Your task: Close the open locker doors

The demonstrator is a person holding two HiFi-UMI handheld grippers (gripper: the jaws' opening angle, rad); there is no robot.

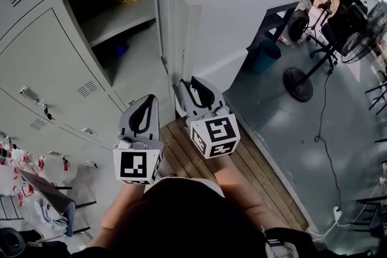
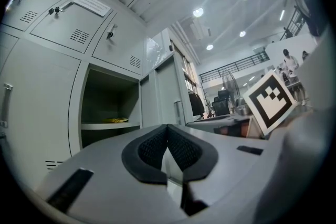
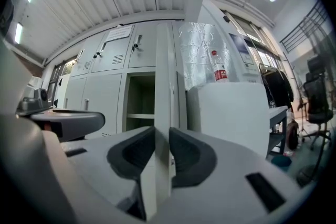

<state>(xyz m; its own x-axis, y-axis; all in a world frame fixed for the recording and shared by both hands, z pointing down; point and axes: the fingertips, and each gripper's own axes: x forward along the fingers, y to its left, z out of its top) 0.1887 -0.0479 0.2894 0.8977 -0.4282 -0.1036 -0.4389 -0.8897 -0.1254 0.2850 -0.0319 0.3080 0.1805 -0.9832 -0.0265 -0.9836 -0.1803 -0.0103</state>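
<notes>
- While the right gripper (image 1: 188,86) sits at the centre of the head view, its jaws are clamped on the free edge of the tall grey sheet-metal locker door (image 1: 169,27), which stands swung out from the cabinet bank.
- Seen from the right gripper view, that door edge (image 3: 163,86) runs top to bottom between the pads, so its long axis is vertical.
- Its dark open locker compartment (image 1: 115,27) lies to the upper left of the door, so closing likely means swinging the edge leftward in the frame.
- Just left of its partner, the left gripper (image 1: 145,107) has its jaws closed together on nothing and hangs apart from the door.
</notes>
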